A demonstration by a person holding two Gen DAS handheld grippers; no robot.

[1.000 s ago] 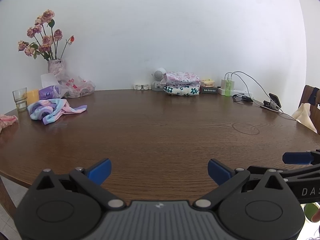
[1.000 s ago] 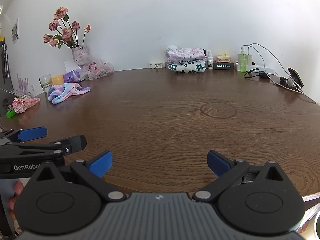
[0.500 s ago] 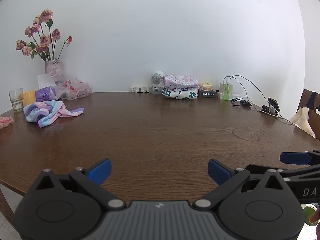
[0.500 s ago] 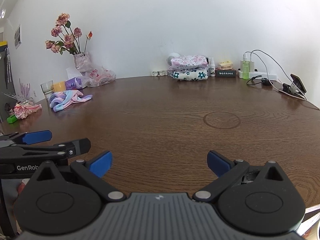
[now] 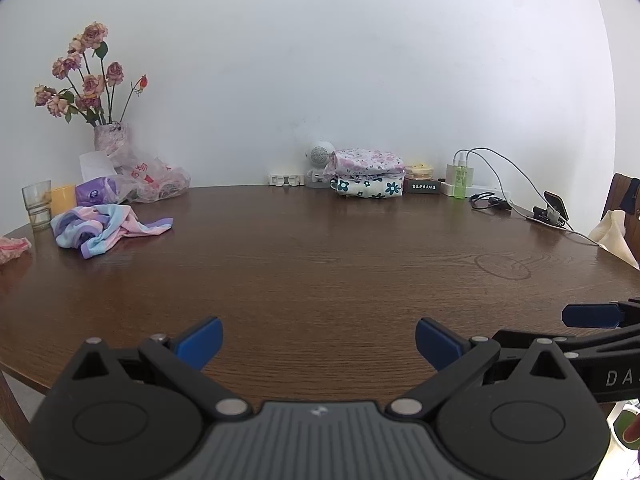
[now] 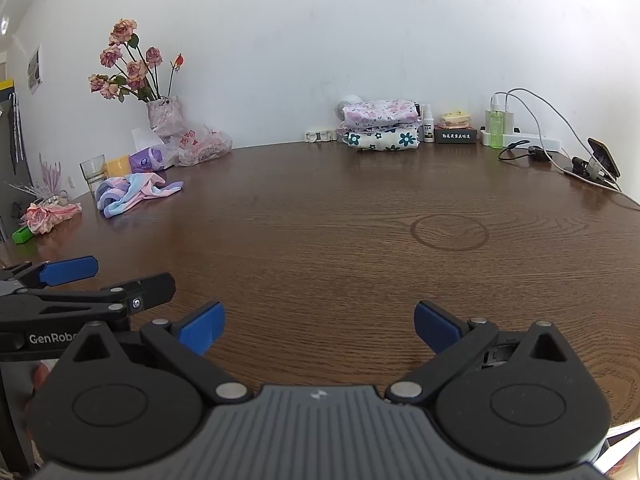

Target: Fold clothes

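Note:
A crumpled pastel pink, blue and purple garment [image 5: 105, 229] [image 6: 134, 192] lies on the brown table [image 5: 320, 264] at its far left. Two folded floral garments [image 5: 366, 178] [image 6: 382, 124] are stacked at the back by the wall. My left gripper [image 5: 319, 342] hangs open over the near table edge with nothing between its blue pads. My right gripper [image 6: 319, 326] is also open and empty, just to the right of the left one. Each gripper shows at the edge of the other's view. Both are far from the clothes.
A vase of dried roses [image 5: 108, 136], a plastic bag [image 5: 154, 180], a glass [image 5: 37, 203] and a yellow cup [image 5: 64, 199] stand back left. A power strip with cables [image 6: 520, 136], a green bottle [image 6: 496, 130] and a phone on a stand [image 6: 600, 158] sit back right. A chair [image 5: 624, 208] is at right.
Both views have tilted up a little, so the wall fills more of the frame. The grippers stay open and empty near the front edge. Nothing on the table has moved.

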